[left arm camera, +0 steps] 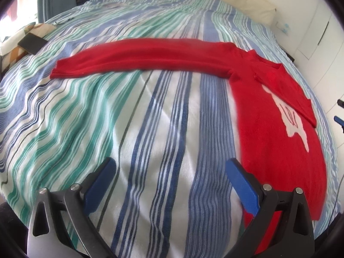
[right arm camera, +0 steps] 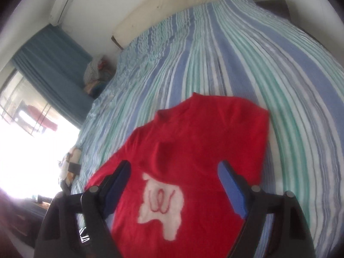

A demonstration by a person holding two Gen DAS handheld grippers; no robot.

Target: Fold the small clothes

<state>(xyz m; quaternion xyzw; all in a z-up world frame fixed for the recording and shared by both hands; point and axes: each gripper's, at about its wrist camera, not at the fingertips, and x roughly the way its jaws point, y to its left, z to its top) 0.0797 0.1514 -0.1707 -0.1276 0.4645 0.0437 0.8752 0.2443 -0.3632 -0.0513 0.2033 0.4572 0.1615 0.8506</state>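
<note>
Folding the sweater [left arm camera: 277, 116] next means the outstretched sleeve [left arm camera: 142, 58], lying across the bed [left arm camera: 150, 129] toward its left edge. Our left gripper [left arm camera: 169, 167] and right gripper [right arm camera: 174, 169] both gape empty; we should pinch the cuff squarely.

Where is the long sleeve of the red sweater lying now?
In the left wrist view, the sleeve lies stretched flat across the striped bedspread, running left from the red sweater, beyond the open left gripper.
</note>
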